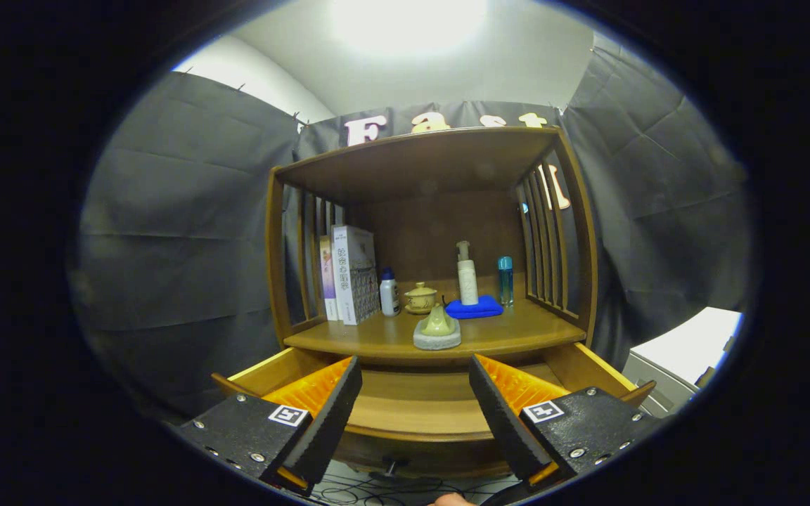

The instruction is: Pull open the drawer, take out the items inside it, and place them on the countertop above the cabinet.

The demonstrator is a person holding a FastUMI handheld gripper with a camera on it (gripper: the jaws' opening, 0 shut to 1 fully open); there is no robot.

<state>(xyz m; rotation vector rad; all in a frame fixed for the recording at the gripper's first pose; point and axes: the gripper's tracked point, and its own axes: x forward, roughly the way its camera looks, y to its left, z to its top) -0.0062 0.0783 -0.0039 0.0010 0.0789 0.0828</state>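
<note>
The wooden cabinet's drawer (419, 411) is pulled open just below the countertop (517, 330); its pale bare floor shows between my fingers, its front corners are hidden behind them. My gripper (415, 393) is open over the drawer, nothing between its fingers. On the countertop, just beyond the fingers, a green pear-shaped item (438, 321) sits on a grey stone-like base (436, 339). Behind it a blue cloth (474, 308) carries a white pump bottle (467, 277).
Farther back on the countertop stand books (350, 274), a small white bottle with a blue cap (389, 292), a yellow lidded cup (420, 297) and a slim blue bottle (505, 280). Slatted sides and a top shelf (419, 158) enclose it. The drawer knob (391, 465) and cables lie below.
</note>
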